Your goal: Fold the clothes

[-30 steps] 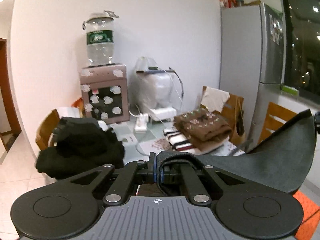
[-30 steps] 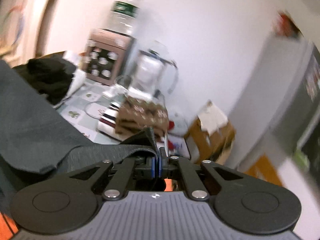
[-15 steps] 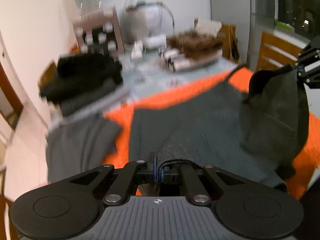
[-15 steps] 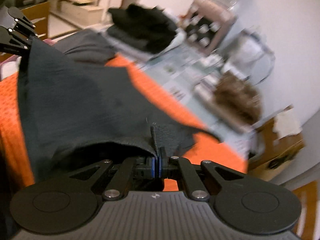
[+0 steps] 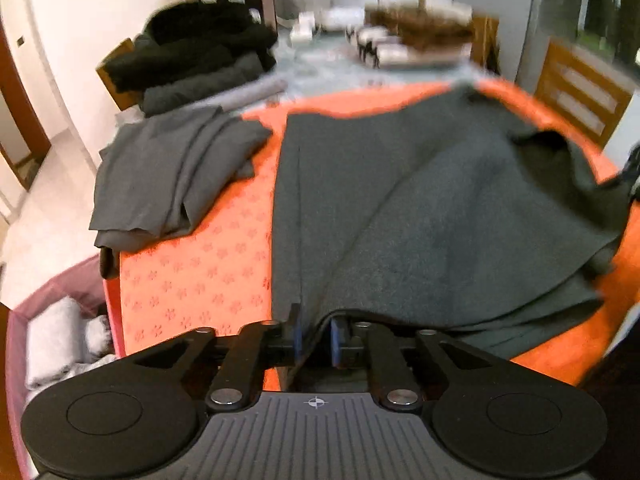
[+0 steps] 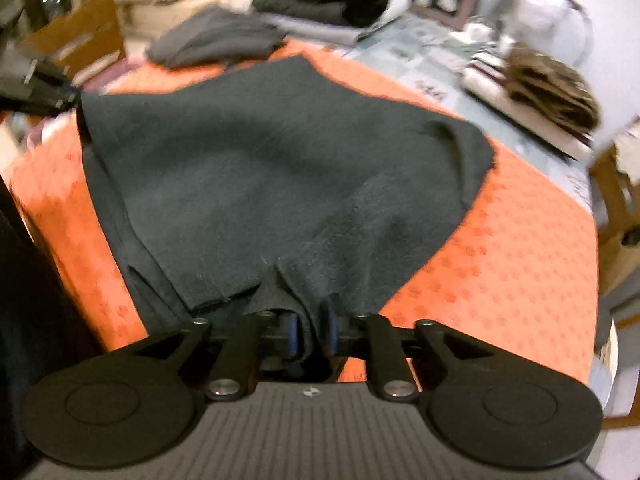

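A dark grey garment (image 5: 432, 208) lies spread on the orange cloth (image 5: 208, 256) that covers the table; it also shows in the right wrist view (image 6: 256, 176). My left gripper (image 5: 316, 340) is at the garment's near edge, its jaws slightly apart with the hem lying loosely between them. My right gripper (image 6: 310, 332) is at the other near corner, its jaws also slightly parted around a fold of the fabric. The right gripper shows at the right edge of the left wrist view (image 5: 634, 168).
A folded grey garment (image 5: 168, 176) lies at the table's left. A black clothes pile (image 5: 192, 52) and a brown folded stack (image 5: 416, 36) sit at the back. A pink basket (image 5: 52, 332) with white items stands below left. Wooden chairs (image 5: 580, 92) flank the table.
Both grippers came down from held high to the table, laying the garment flat on the orange cloth. Their jaws went from clamped shut to slightly parted.
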Motion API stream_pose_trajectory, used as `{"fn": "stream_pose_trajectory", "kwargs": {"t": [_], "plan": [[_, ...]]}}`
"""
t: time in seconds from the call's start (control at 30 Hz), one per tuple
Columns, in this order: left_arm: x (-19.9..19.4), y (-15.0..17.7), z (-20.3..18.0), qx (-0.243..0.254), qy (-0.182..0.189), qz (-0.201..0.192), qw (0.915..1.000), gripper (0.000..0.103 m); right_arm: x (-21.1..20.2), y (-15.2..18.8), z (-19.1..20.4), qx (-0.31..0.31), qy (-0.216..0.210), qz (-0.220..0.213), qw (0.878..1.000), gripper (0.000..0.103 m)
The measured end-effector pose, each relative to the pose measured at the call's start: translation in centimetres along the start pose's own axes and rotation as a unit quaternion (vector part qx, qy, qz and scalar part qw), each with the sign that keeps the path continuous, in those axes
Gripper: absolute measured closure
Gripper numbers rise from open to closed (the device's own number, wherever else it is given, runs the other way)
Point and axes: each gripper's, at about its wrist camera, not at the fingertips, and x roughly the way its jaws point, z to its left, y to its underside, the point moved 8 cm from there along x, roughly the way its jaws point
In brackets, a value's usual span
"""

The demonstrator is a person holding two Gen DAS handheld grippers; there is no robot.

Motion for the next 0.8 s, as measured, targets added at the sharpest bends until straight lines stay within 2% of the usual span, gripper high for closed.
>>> {"fn": "stream_pose_trajectory", "kwargs": {"t": [0.03,0.13,0.2,0.27,0.4,0.53,0.67,0.8], "plan": [[-0.7,-0.2,0.4,-0.017,0.012,-0.007,0.9998,0.074,-1.0,0.3,-0.2,0.015,0.002,-0.010,1.000,0.063],[-2.4,-0.9,1.3,-0.065,0.046,-0.024,0.9966,0.061,-3.4,1.8,-0.8,0.057,0.011,-0.032,0.998,0.056],[-3.0,-1.7,1.7,-0.091,0.065,-0.039,0.9929,0.048,-4.1,3.6,-1.4,0.086,0.017,-0.030,0.996,0.055],[-2.8,-2.4,1.9,-0.102,0.073,-0.047,0.9909,0.043,-3.7,5.2,-1.6,0.114,0.021,-0.029,0.993,0.055],[-0.9,-2.6,1.1,-0.077,0.081,-0.033,0.9932,0.040,-2.1,7.8,-1.6,0.166,0.017,-0.038,0.985,0.055],[1.4,-1.9,-0.5,-0.033,0.095,-0.008,0.9949,0.036,-0.2,8.5,-1.2,0.206,0.014,-0.061,0.977,0.055],[3.6,-1.1,-2.0,0.009,0.100,0.013,0.9949,0.035,1.5,8.3,-1.0,0.216,0.027,-0.073,0.973,0.055],[5.3,-0.6,-3.0,0.022,0.104,0.021,0.9941,0.036,2.2,8.1,-1.0,0.222,0.024,-0.077,0.972,0.055]]}}
